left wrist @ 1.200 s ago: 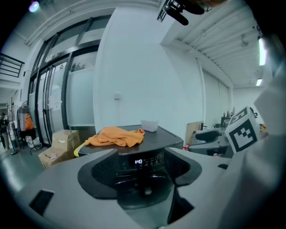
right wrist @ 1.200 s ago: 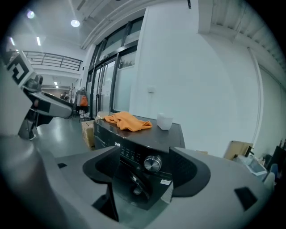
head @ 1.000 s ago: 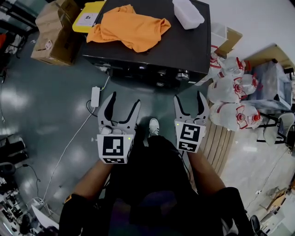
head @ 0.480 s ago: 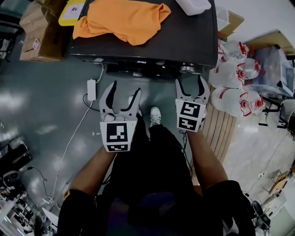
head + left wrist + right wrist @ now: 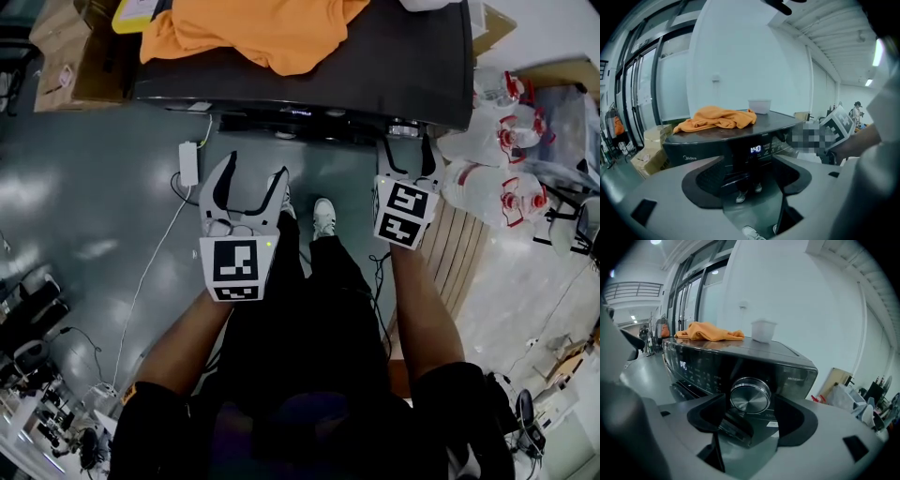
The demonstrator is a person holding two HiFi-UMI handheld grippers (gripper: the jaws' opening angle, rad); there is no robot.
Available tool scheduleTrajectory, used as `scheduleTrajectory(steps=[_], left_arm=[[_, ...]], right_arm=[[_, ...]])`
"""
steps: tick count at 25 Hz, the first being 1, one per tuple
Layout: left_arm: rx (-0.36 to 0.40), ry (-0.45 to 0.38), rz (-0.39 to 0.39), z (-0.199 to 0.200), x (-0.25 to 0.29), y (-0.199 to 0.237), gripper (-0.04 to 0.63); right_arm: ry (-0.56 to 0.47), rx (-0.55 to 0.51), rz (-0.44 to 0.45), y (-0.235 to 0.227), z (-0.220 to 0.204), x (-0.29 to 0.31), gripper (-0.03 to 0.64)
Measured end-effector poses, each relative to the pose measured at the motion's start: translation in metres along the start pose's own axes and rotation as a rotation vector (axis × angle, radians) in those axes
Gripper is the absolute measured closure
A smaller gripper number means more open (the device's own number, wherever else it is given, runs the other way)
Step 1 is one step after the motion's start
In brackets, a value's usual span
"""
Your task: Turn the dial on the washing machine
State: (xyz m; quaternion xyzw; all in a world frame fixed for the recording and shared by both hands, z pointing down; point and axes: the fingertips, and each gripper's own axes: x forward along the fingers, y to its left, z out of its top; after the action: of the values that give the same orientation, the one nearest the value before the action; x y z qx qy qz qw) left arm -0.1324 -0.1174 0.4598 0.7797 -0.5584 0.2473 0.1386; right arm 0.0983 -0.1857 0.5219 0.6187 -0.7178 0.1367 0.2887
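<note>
Since 1 s ago: person stepped in, washing machine now nearer the top of the head view. Right tool has gone forward to the machine's front panel at its right end. Left tool barely moved relative to the body and hangs back over the floor.

Right tool: jaws apart, not clamped. Dial, round with a metal face, sits on the dark front panel and lines up between the jaw tips in the right gripper view, with a gap showing on each side. No contact visible.

Left tool: jaws apart, nothing held. Through the gap: machine front with lit display, floor, and the person's shoes.

On the machine lid: orange cloth at the left and a clear plastic container further along, apart from each other.

Around: cardboard boxes left of the machine, white plastic bags with red fittings on its right, white power adapter with cable on the floor.
</note>
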Motion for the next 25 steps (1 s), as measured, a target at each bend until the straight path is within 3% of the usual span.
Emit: scheduleTrajectory(steps=[2, 7, 13, 15, 18, 23, 25], left_arm=[[-0.003, 0.004, -0.008, -0.001, 0.001, -0.001, 0.293], [0.004, 0.013, -0.026, -0.005, 0.002, -0.005, 0.293], [0.024, 0.024, -0.052, -0.003, 0.004, -0.010, 0.293], [0.030, 0.024, -0.056, -0.001, 0.005, -0.012, 0.293], [0.041, 0.021, -0.054, 0.003, 0.005, -0.015, 0.293], [0.032, 0.009, -0.049, 0.009, 0.007, -0.017, 0.293], [0.027, 0.003, -0.047, 0.013, 0.007, -0.018, 0.293]], right_arm=[[0.002, 0.019, 0.009, 0.000, 0.000, 0.002, 0.325], [0.007, 0.155, 0.065, -0.002, -0.002, 0.003, 0.333], [-0.007, 0.477, 0.234, -0.004, -0.003, 0.005, 0.333], [-0.010, 0.509, 0.252, -0.005, -0.002, 0.005, 0.331], [-0.011, 0.383, 0.210, -0.006, -0.001, 0.003, 0.330], [-0.030, -0.112, 0.018, -0.001, 0.010, -0.005, 0.310], [-0.027, -0.226, -0.023, 0.002, 0.013, -0.006, 0.308]])
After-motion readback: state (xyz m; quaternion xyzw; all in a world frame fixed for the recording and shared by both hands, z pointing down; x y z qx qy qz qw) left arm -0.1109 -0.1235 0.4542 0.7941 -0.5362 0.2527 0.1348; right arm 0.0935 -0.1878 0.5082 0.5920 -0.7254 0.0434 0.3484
